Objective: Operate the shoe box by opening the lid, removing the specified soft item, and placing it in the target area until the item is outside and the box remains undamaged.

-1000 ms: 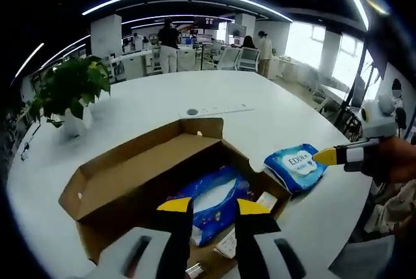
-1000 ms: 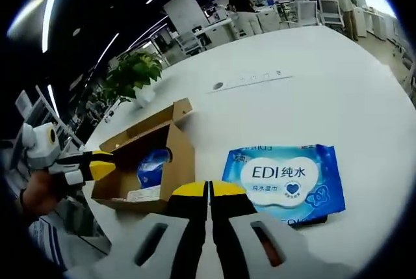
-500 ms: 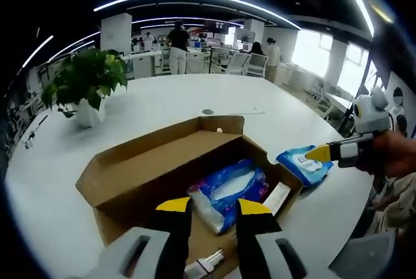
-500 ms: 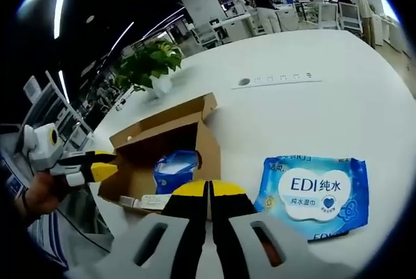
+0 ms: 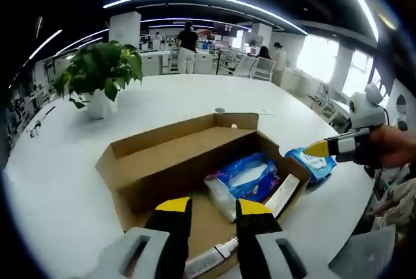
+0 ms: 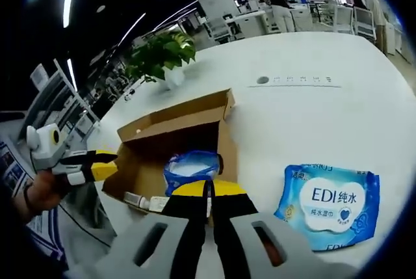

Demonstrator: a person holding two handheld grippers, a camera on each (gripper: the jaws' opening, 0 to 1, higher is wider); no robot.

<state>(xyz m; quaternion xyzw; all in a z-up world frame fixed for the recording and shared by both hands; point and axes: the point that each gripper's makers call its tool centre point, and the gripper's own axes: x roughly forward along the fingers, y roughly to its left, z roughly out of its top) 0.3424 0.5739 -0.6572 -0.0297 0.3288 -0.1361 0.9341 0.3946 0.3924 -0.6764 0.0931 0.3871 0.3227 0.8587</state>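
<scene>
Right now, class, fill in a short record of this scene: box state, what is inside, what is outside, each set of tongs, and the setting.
Box: brown cardboard shoe box, lid open, on the round white table.
Inside: blue-and-white soft plastic pack; small flat white items along the near wall.
Outside: blue EDI wet-wipes pack, lying flat on the table beside the box.
Left tongs: open, holding nothing, aimed into the box.
Right tongs: shut, holding nothing.
Setting: potted green plant on the table.
</scene>
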